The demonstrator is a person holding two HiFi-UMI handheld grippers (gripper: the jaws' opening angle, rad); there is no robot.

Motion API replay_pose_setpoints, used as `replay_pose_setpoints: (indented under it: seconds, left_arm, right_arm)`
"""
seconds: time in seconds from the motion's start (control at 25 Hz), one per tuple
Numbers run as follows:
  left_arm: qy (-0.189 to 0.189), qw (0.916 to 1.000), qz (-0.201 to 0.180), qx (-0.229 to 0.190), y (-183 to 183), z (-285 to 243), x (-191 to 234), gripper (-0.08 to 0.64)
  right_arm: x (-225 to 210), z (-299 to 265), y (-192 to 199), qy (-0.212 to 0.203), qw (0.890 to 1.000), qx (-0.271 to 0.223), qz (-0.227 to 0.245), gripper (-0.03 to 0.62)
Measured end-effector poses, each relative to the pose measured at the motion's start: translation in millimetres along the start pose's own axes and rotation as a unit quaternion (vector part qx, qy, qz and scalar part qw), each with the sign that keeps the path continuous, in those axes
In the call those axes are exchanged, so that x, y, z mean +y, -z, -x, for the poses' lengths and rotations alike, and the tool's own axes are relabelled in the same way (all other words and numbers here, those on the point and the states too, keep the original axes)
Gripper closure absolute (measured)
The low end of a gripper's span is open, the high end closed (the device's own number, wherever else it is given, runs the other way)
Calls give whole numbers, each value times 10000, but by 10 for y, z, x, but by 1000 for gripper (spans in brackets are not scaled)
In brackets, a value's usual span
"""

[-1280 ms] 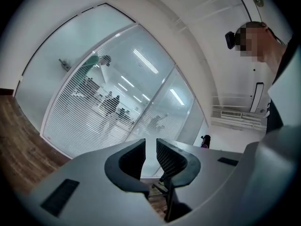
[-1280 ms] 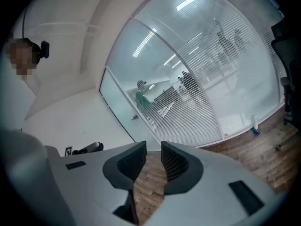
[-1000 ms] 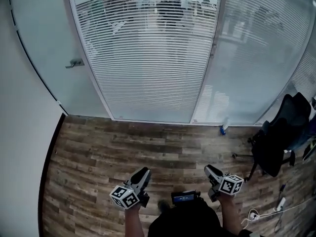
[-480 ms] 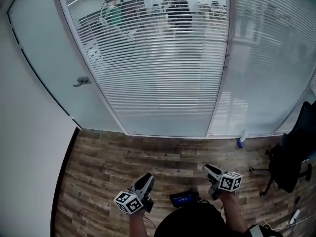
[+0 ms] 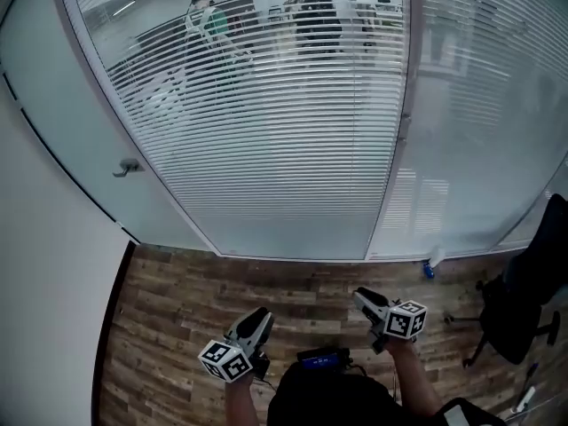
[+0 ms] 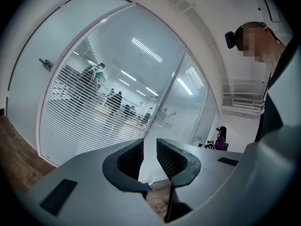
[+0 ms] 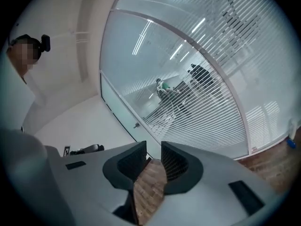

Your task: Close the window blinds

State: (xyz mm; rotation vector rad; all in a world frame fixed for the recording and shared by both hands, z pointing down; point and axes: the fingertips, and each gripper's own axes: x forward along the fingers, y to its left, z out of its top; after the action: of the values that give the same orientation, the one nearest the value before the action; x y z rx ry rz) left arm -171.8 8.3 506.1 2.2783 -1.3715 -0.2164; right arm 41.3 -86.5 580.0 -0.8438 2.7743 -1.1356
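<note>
The left gripper (image 5: 259, 316) is in the lower middle of the head view, a little left of centre, and the right gripper (image 5: 364, 297) is beside it on the right. Both point up the frame toward the window blinds (image 5: 266, 149) and are well apart from them. The blinds fill the upper half of the frame behind a glass partition (image 5: 284, 238). Their slats are tilted open, so people (image 5: 312, 16) show through them at the top. A door handle (image 5: 130, 166) is at the middle left, and the wooden floor (image 5: 177, 300) runs across the lower part. A small bottle (image 5: 430, 264) stands at the foot of the glass, and a dark office chair (image 5: 532, 300) is at the right edge. In the left gripper view, the left gripper (image 6: 149, 149) has its jaws pressed nearly together at the lower centre, with nothing between them. The blinds (image 6: 80, 117) are at the middle left behind it. In the right gripper view, the right gripper (image 7: 153, 150) also has its jaws drawn close and empty, and only floor shows in the slim gap. The blinds (image 7: 207, 112) are at the middle right.
</note>
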Motion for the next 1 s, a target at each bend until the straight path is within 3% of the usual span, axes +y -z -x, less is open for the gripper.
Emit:
replay_pose_setpoints:
  seconds: [0.36,0.64,1.0]
  left_arm:
    - [427,9987,259,-119,-65,-668,334,477]
    - [834,9954,369,-289,-508,-1143,890,477]
    - [1211,9889,521,-684,-1080,-1198,1543,469]
  right_arm:
    - [-477,22,-187,667,9975,67,241,511]
    - [-588,-458,-795,1040,9929,-199,539,511]
    - [-481,-1228,-1262,1540,9805,-168,1210,511]
